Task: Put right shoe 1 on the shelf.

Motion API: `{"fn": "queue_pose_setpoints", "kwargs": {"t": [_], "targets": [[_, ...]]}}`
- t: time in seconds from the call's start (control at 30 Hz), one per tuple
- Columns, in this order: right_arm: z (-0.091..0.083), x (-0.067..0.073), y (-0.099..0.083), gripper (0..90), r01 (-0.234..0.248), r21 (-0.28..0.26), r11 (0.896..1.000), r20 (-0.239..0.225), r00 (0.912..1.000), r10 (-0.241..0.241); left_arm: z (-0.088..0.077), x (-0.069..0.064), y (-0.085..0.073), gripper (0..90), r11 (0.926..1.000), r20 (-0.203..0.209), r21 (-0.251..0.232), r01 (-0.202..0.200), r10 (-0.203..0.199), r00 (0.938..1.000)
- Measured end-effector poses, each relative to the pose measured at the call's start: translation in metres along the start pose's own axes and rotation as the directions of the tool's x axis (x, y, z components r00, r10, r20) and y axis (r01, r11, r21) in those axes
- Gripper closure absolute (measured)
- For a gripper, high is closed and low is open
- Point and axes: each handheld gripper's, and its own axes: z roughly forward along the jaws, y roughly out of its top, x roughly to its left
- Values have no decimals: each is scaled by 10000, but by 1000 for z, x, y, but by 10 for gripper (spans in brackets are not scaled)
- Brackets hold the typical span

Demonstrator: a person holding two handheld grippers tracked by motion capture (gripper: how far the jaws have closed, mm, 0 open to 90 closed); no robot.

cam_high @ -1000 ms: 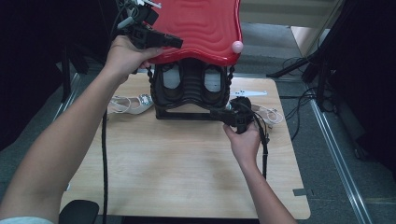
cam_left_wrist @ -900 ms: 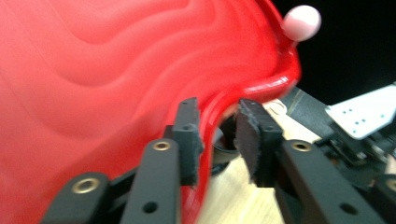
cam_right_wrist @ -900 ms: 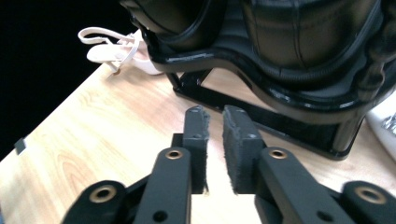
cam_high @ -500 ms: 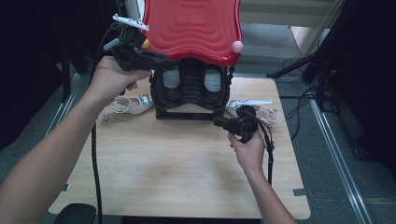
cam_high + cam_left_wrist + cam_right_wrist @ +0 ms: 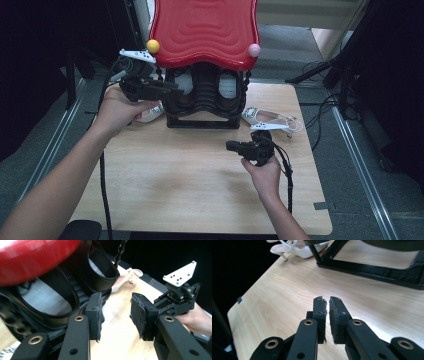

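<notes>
Left gripper point(image 5: 116, 315) fingers spread empty beside the ribbed black rack point(image 5: 50, 300); right gripper point(image 5: 327, 305) fingers nearly pressed together.

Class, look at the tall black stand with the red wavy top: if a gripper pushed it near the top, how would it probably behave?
The black stand carries a broad red top overhanging a narrower base, so it probably feels top-heavy and may tip. The base frame sits flat on smooth table, so a low push likely slides it.
</notes>
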Motion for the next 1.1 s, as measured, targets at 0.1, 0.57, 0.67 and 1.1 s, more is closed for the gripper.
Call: {"fn": "queue_pose_setpoints", "kwargs": {"t": [0.1, 0.57, 0.67, 1.1], "targets": [[-2, 1, -2, 818, 46, -61, 10000, 110, 9999, -46, 6, 0, -12, 611, 9999, 125, 66, 89, -89, 9999], [-17, 1, -4, 791, 6, -444, 9990, 432, 9991, 14, 25, 9, -66, 609, 9978, 463, 168, 637, -644, 9969], [-18, 2, -5, 763, 250, -314, 9992, 443, 9987, -236, 28, 11, -78, 613, 9972, 460, 146, 736, -742, 9962], [-18, -1, -19, 621, 1325, 223, 9909, 327, 9906, -1332, 36, 21, -122, 636, 9901, 554, 413, 1345, -1367, 9891]]}}
